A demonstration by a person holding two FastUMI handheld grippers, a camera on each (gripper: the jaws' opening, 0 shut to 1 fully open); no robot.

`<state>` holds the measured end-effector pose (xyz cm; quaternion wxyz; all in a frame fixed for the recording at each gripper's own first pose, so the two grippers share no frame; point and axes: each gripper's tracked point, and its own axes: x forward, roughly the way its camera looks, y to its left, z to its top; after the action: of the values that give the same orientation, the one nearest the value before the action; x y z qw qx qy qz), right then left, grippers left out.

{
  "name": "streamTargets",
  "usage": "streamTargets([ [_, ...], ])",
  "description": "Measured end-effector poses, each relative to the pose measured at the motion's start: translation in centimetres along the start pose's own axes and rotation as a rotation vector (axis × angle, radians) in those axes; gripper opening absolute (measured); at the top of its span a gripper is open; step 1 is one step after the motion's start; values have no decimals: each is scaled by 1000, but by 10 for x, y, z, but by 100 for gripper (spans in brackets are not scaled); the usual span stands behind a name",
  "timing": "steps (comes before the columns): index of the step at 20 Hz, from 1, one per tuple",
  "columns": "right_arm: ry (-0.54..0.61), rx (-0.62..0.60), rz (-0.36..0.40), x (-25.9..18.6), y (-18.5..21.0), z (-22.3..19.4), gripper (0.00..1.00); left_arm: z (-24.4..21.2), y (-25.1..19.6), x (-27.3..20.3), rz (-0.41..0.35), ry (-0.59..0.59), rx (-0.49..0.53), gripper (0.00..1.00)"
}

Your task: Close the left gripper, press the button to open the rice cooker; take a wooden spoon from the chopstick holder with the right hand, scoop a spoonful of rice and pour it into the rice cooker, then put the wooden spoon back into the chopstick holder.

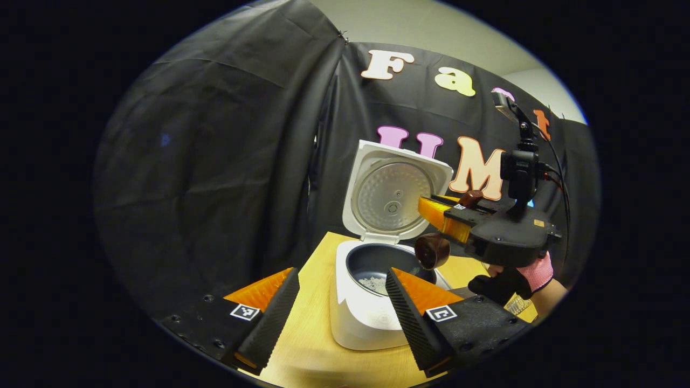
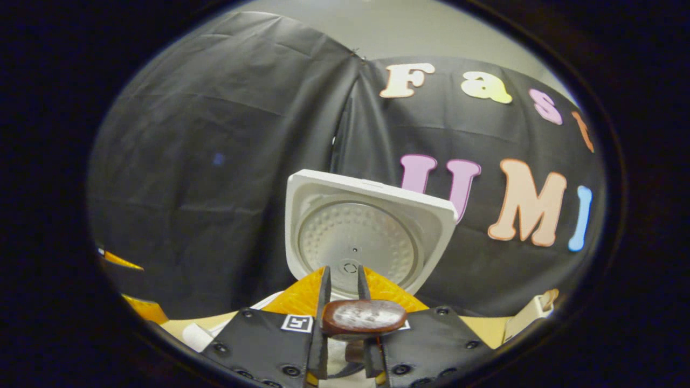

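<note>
The white rice cooker (image 1: 361, 318) stands on the wooden table with its lid (image 1: 396, 194) swung up. Its dark inner pot (image 1: 372, 261) holds a little white rice (image 1: 374, 283). My left gripper (image 1: 342, 272) hovers open just in front of the cooker, with nothing between its fingers. Over the pot's right rim, a gloved hand (image 1: 517, 280) holds my right gripper (image 1: 447, 218), which is shut on the wooden spoon (image 1: 431, 250); the spoon's bowl hangs down over the pot. In the right gripper view, my right gripper (image 2: 343, 275) clamps the spoon (image 2: 364, 317), facing the raised lid (image 2: 366, 237).
The wooden table (image 1: 318, 302) runs back to the black cloth wall. A clear glass vessel (image 1: 517, 304) sits under the gloved hand. A pale object (image 2: 533, 312) stands at the right edge of the right gripper view; the left gripper (image 2: 129, 291) peeks in at its left edge.
</note>
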<state>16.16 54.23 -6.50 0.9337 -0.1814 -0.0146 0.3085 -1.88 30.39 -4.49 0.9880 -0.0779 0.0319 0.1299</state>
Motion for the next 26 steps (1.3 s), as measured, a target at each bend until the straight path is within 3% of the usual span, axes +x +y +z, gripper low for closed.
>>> streamTargets([
  [8,-26,-221,19,-15,19,7,29,-4,24,-6,36,1,7,95],
  [13,-18,-42,2,-21,-3,12,29,1,16,-7,19,-10,29,95],
  [18,-16,217,-41,-43,-60,22,29,3,-8,-7,-31,-11,40,96],
  [23,-56,389,-128,-91,-135,34,29,3,-46,-2,-100,-6,58,95],
  [26,-71,409,-214,-119,-185,30,29,3,-70,2,-136,-5,64,93],
])
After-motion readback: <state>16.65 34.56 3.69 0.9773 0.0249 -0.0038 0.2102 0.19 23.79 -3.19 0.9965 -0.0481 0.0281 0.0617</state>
